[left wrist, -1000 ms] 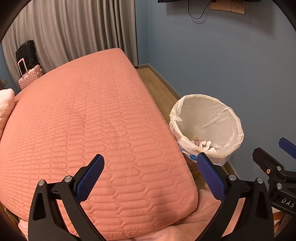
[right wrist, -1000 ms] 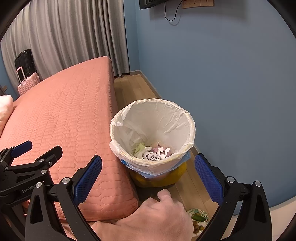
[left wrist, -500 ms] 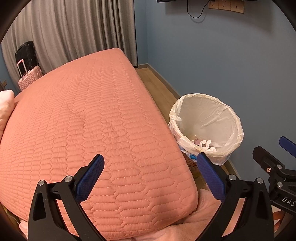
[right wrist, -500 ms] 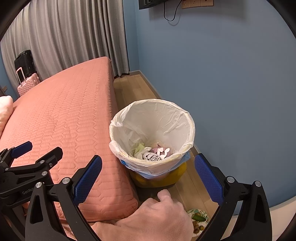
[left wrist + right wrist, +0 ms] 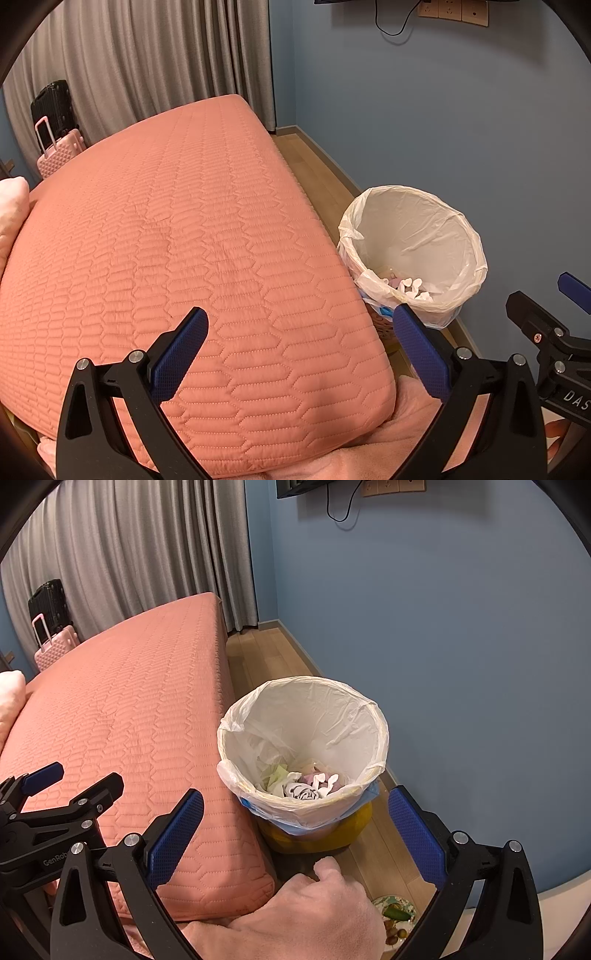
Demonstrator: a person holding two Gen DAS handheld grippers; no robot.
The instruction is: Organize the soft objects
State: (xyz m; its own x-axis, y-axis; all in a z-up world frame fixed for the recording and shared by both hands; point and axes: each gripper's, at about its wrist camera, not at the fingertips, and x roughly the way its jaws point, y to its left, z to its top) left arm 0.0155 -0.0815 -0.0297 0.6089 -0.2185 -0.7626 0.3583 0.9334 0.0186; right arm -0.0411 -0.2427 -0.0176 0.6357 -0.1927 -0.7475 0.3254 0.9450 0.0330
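Note:
My left gripper (image 5: 299,350) hangs open over the near corner of a bed with a salmon quilted cover (image 5: 177,236), nothing between its blue pads. A pale pink pillow (image 5: 11,210) shows at the bed's far left edge. Pale pink fleecy fabric (image 5: 406,421) bulges below the bed corner, under the gripper. My right gripper (image 5: 295,834) is open too, held just right of the bed and above the same pink fabric (image 5: 306,915), facing a bin. Each gripper shows at the edge of the other's view: the left gripper (image 5: 74,781) and the right gripper (image 5: 545,295).
A bin with a white bag liner (image 5: 303,716) stands on the wooden floor between bed and blue wall, with crumpled tissue and cloth inside. A small plate of food scraps (image 5: 397,915) lies on the floor by it. Black and pink suitcases (image 5: 55,129) stand by grey curtains.

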